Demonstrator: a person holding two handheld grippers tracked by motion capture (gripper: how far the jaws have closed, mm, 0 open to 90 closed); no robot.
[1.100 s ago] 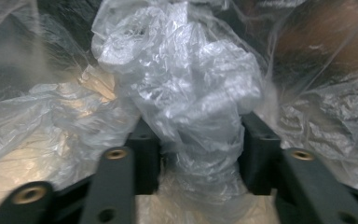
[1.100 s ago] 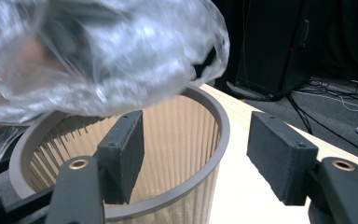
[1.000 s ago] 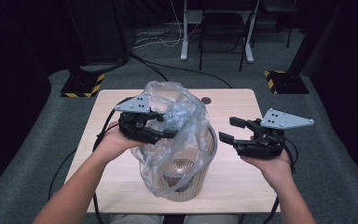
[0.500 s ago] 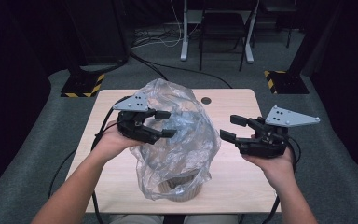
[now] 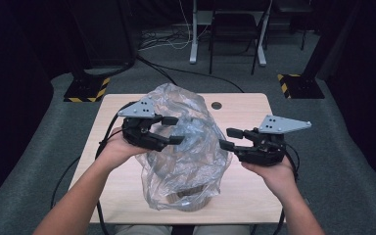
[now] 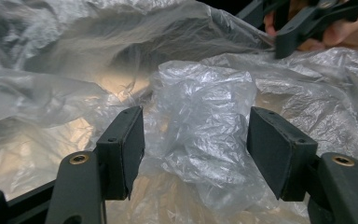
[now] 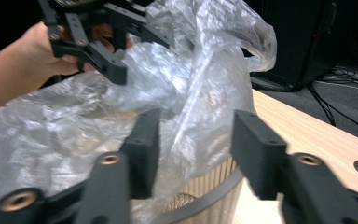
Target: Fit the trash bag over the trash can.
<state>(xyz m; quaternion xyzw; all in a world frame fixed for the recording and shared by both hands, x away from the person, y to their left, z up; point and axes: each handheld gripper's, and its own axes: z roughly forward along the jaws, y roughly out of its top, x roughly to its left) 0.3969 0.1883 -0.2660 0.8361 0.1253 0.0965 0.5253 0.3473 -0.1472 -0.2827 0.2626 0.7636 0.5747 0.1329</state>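
A crumpled clear plastic bag (image 5: 183,147) is seen billowing over a ribbed, slatted bin (image 7: 205,193) that stands on the wooden desk (image 5: 254,186), near the desk's six o'clock edge in the high view. The bin is almost wholly veiled by the film; only its rim and pale slats are made out in the right gripper view.

The left claw (image 5: 171,129) is held at about ten o'clock of the bag, its jaws spread apart, with a puffed fold of plastic (image 6: 200,135) lying between them but not pinched. The right claw (image 5: 230,138) is held at about three o'clock of the bag, its jaws likewise spread, their tips just beside the film; whether the film is touched cannot be told.

A round hole (image 5: 217,105) is seen in the desk at twelve o'clock of the bag. Cables (image 5: 176,73) are laid across the grey floor beyond the desk.
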